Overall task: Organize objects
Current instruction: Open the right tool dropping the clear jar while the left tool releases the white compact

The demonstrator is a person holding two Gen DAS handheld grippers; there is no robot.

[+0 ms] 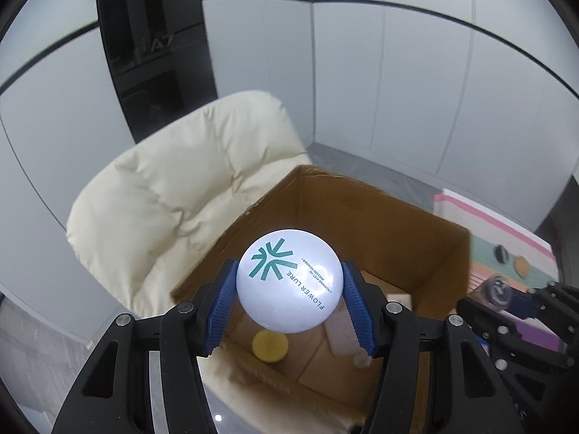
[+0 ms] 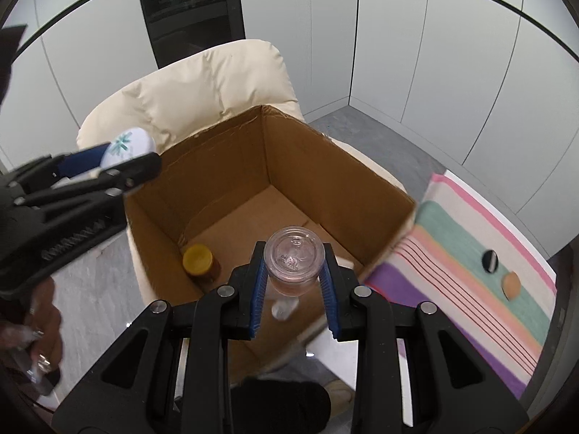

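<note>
My left gripper (image 1: 289,282) is shut on a round white powder compact (image 1: 288,282) with a teal logo, held above the near left corner of an open cardboard box (image 1: 380,217). My right gripper (image 2: 294,271) is shut on a clear plastic bottle (image 2: 293,256), seen end on, above the box (image 2: 202,177) near its front wall. In the right wrist view the left gripper (image 2: 119,159) with the compact (image 2: 128,144) hangs over the box's left rim. A jar with a yellow lid (image 2: 198,259) stands on the box floor, and a pale bottle (image 1: 342,332) lies beside it.
The box sits on a cream padded chair (image 2: 202,83). To the right lies a striped cloth (image 2: 466,253) bearing a small black round object (image 2: 490,261) and an orange one (image 2: 511,283). A person's hand (image 2: 39,329) shows at lower left. Grey wall panels stand behind.
</note>
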